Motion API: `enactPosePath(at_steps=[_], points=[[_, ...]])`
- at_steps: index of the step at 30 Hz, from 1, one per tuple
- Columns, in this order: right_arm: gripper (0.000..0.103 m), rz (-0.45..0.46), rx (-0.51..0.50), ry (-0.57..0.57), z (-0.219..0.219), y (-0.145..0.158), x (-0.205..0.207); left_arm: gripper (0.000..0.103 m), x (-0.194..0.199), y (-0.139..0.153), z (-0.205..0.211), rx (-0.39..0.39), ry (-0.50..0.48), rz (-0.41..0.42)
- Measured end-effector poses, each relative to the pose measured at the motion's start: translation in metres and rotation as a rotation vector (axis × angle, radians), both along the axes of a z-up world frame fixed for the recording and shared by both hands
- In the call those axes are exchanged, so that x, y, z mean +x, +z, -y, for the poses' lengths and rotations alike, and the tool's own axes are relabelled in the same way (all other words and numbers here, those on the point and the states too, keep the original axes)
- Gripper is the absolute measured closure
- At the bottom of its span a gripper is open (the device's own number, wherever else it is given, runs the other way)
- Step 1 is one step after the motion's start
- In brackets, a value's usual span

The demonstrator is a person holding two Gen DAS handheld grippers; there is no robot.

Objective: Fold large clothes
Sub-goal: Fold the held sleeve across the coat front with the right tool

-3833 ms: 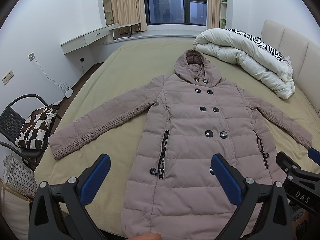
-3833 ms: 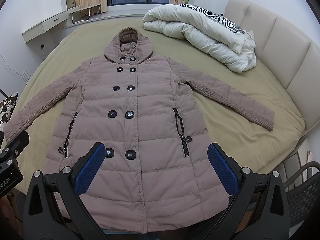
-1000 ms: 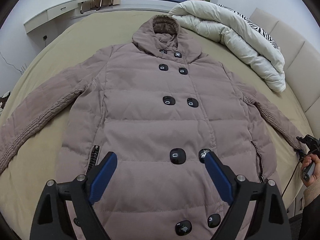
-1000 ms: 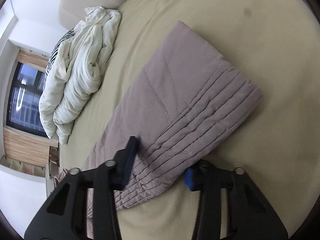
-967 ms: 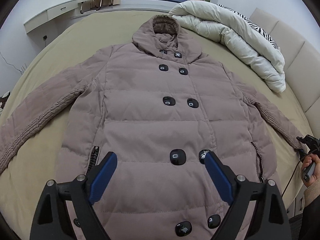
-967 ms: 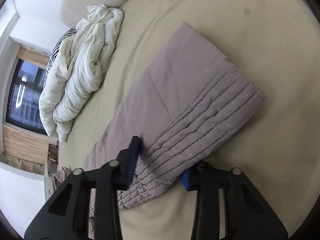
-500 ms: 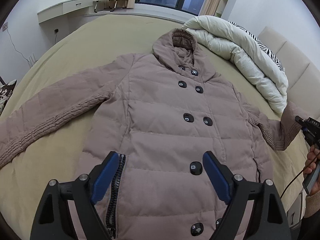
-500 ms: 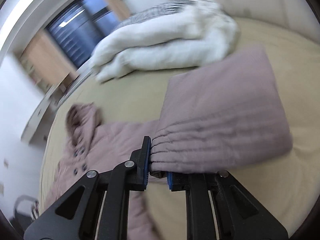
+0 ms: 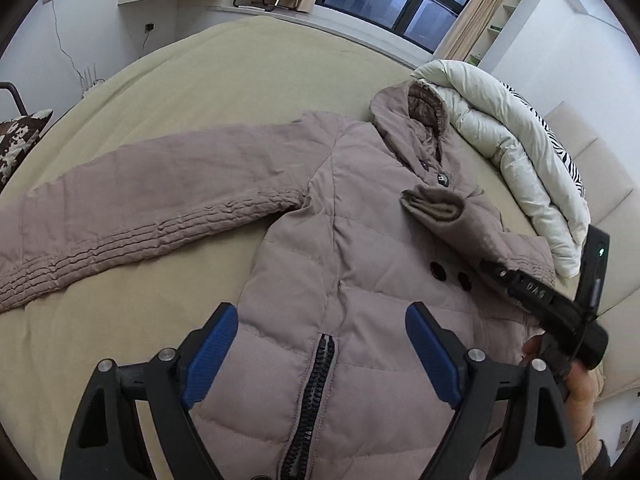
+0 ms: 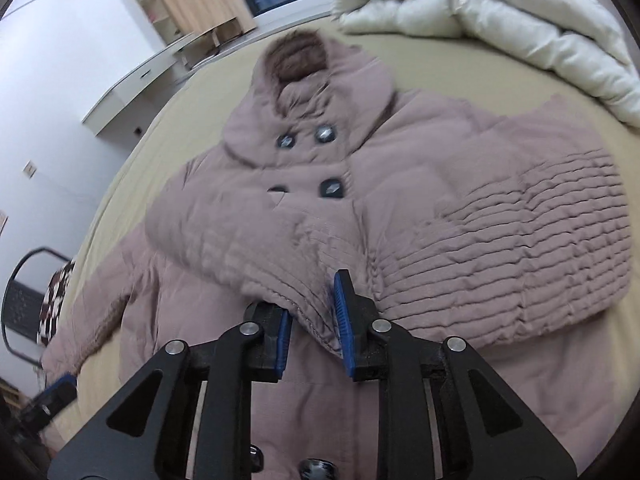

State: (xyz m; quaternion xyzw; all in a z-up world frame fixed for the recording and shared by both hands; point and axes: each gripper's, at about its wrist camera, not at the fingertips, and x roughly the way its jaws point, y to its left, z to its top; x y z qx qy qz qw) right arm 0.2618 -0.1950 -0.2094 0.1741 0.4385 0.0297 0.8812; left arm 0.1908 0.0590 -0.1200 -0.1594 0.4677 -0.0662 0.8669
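Note:
A large mauve hooded down coat (image 9: 360, 248) with dark buttons lies face up on the bed (image 9: 240, 68). Its one sleeve (image 9: 132, 208) lies stretched out flat to the left. My right gripper (image 10: 310, 320) is shut on the cuff of the other sleeve (image 10: 500, 248), which is folded back across the coat's chest below the hood (image 10: 304, 60). It also shows in the left wrist view (image 9: 532, 292), with the sleeve cuff (image 9: 432, 204) lying over the chest. My left gripper (image 9: 324, 352) is open and empty above the coat's lower front, near a pocket zip (image 9: 316, 396).
A rolled white duvet (image 9: 508, 152) with a zebra-print pillow lies at the bed's right side by the padded headboard (image 9: 600, 168). A chair with a patterned cushion (image 9: 16, 140) stands left of the bed. A desk shelf and window are on the far wall.
My right gripper has carried the sleeve cuff from the bed's right side over onto the coat's chest. My left gripper has shifted left and lower, toward the pocket zip.

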Motion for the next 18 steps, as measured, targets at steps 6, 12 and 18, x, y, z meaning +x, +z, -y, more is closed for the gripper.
enactPosePath(at_steps=[6,12,18], points=[[0.078,0.041,0.023,0.002,0.015,-0.008,-0.032,0.010,0.037,-0.011,0.030,-0.135,-0.058,-0.035],[0.074,0.070,-0.127,0.062,0.010,-0.024,-0.051,0.008,0.087,-0.037,0.089,-0.245,-0.152,-0.145],[0.074,0.087,-0.250,0.103,0.001,-0.025,-0.052,0.010,0.113,-0.056,0.118,-0.311,-0.213,-0.233]])
